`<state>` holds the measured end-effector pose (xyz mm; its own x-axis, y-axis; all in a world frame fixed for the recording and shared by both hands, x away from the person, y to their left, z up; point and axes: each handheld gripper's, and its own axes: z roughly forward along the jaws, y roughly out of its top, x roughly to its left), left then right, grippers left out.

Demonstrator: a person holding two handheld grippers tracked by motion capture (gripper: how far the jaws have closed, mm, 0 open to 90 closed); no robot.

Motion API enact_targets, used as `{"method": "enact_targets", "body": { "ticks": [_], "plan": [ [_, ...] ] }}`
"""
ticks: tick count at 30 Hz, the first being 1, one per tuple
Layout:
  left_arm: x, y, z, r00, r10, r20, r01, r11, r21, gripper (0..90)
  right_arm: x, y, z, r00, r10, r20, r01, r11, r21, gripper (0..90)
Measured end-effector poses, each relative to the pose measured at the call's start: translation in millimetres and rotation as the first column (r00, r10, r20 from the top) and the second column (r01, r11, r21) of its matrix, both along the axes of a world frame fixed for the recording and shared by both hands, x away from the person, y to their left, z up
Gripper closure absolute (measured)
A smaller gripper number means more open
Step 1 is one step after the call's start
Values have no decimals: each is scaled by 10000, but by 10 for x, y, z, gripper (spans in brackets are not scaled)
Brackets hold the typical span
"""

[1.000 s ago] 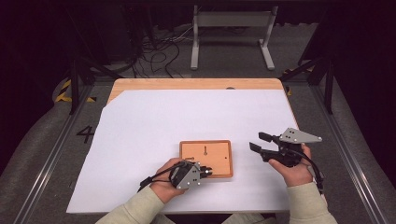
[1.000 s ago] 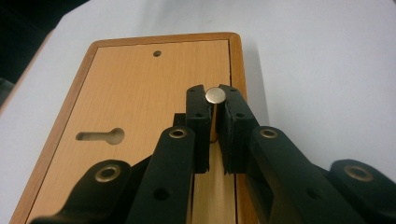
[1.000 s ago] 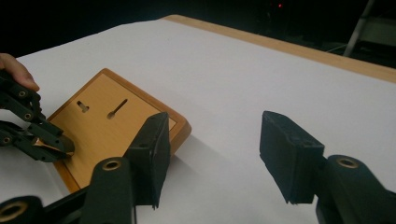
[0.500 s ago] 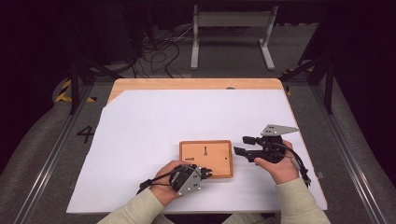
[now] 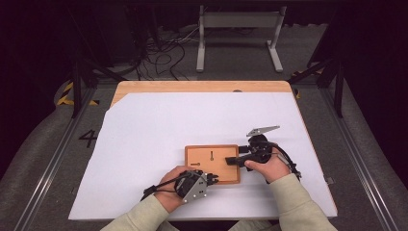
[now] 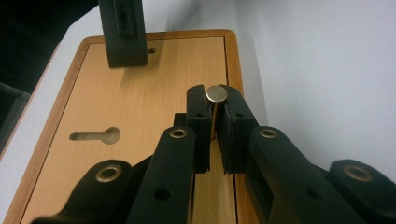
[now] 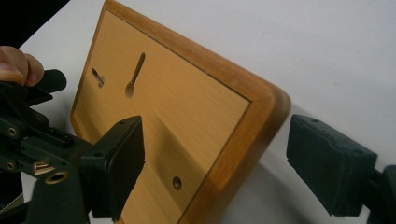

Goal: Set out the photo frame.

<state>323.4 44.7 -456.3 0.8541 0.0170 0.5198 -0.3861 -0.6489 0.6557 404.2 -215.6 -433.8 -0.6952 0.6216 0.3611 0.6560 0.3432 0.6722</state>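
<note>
Wooden board (image 5: 212,163), right gripper's (image 5: 233,160) jaws newly astride

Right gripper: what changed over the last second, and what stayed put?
The right gripper moved left from beside the wooden board to its right edge; its jaws have just been opening and now straddle that edge without pressing it. The left gripper stayed at the board's near edge, shut on a small metal pin. The board did not move.

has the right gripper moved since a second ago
Yes. The right gripper moved left and nearer, onto the flat wooden board's right edge; its jaws, just opening, straddle that edge.
</note>
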Motion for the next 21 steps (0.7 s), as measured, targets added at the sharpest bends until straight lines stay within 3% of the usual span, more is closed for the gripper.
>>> {"method": "enact_targets", "body": {
  "ticks": [7,13,16,18,21],
  "plan": [
    [-10,-1,0,10000,-21,82,21,10000,52,840,91,113,-106,9957,595,-707,-560,9972,496,242],
    [4,2,5,9999,100,-135,-100,9999,5,839,119,170,-149,9884,922,-1203,-824,9930,844,306],
    [16,-2,37,9988,98,-475,-89,9998,195,830,125,156,-150,9860,890,-1407,-761,9926,949,327],
    [8,7,75,9959,222,-881,-186,9990,413,773,119,149,-142,9858,918,-1407,-789,9924,947,336],
    [31,117,135,9833,575,-1726,-565,9983,109,613,98,136,-107,9861,1087,-1257,-977,9911,907,362]
  ]
}}
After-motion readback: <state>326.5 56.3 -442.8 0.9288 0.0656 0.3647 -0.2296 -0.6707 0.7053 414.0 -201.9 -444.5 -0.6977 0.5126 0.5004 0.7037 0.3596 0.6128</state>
